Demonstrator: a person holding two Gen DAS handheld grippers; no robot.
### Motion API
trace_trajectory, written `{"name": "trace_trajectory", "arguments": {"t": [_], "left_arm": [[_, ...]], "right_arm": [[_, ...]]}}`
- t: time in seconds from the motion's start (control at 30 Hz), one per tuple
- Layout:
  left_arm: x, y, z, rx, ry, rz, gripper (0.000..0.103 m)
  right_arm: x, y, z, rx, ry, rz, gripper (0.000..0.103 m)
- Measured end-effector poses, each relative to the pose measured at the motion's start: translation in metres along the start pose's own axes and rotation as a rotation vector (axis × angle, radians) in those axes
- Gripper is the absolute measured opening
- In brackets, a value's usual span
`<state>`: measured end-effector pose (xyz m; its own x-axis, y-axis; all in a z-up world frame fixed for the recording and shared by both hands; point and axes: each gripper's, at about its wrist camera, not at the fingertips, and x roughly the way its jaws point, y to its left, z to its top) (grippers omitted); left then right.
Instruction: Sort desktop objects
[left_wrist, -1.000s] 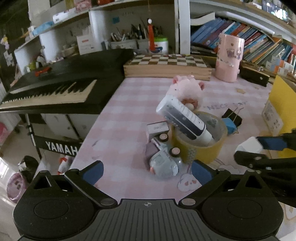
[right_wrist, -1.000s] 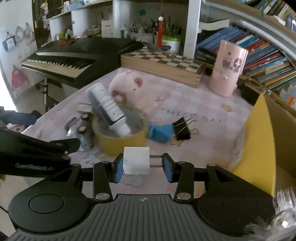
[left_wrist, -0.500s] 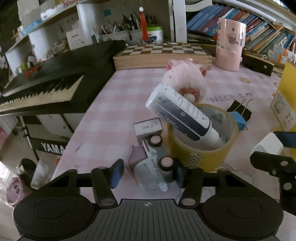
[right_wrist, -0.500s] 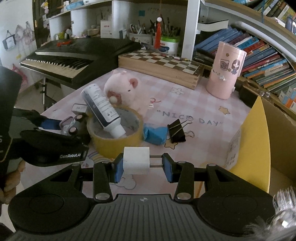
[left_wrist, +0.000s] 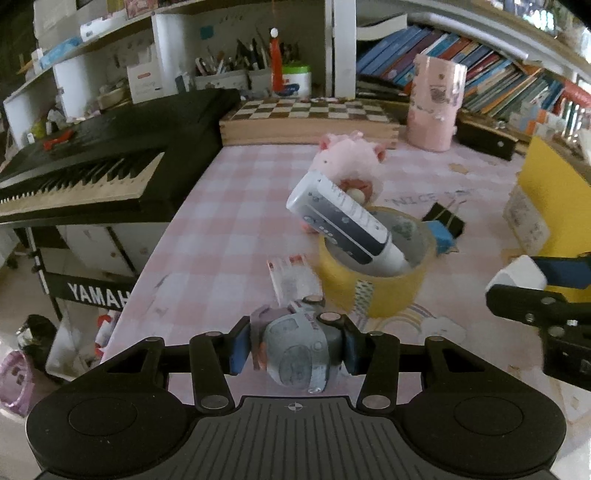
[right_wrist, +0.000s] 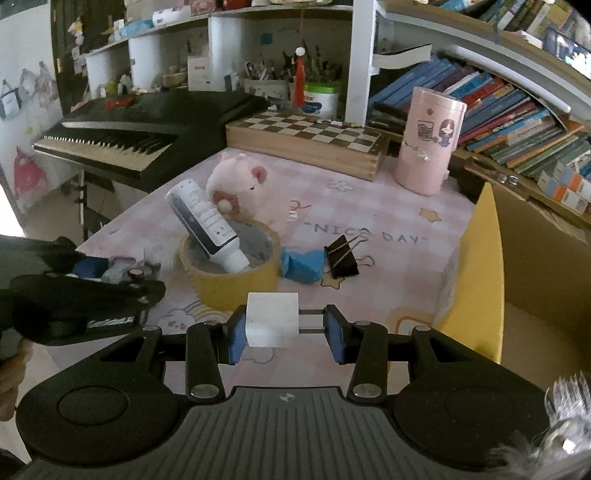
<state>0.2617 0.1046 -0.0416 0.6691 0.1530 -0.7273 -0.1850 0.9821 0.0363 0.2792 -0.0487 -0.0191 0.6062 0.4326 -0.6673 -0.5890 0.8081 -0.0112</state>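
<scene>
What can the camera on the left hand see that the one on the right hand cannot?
Only the left view shows the left tongs closed on the small grey toy car, and the YAMAHA lettering.

Only the right view shows the right tongs closed on the white plug, prongs sideways.

Both show the yellow tape roll with the white tube leaning in it, and the pink plush pig.

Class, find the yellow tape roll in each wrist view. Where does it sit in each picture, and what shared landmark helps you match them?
Left wrist view: the yellow tape roll sits right of centre, a white bottle leaning in it.
Right wrist view: the tape roll sits left of centre, above the held white charger.
Shared landmark: the pink plush pig just behind it.
</scene>
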Motion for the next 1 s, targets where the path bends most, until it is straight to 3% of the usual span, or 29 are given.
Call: {"name": "trace_trajectory", "arguments": {"t": [0.17, 0.43, 0.77, 0.9, 1.0], "left_arm": [[-0.027, 0.009, -0.003, -0.018, -0.044, -0.045, 0.047], [-0.069, 0.013, -0.011, 0.045, -0.123, -0.094, 0.047], [-0.09, 0.027, -0.033, 0.035, -0.119, -0.132, 0.045], [-0.101, 0.028, -0.04, 0.06, -0.138, -0.157, 0.037], [-0.107, 0.029, -0.045, 0.071, -0.169, -0.153, 0.014]], "right_arm": [[-0.015, 0.007, -0.004, 0.034, -0.009, -0.001, 0.041], [-0.036, 0.021, -0.01, 0.073, -0.012, -0.003, 0.041], [-0.059, 0.046, -0.025, 0.098, -0.001, -0.008, 0.041], [-0.068, 0.056, -0.033, 0.11, 0.001, -0.024, 0.041], [-0.076, 0.064, -0.041, 0.124, -0.006, -0.041, 0.04]]}}
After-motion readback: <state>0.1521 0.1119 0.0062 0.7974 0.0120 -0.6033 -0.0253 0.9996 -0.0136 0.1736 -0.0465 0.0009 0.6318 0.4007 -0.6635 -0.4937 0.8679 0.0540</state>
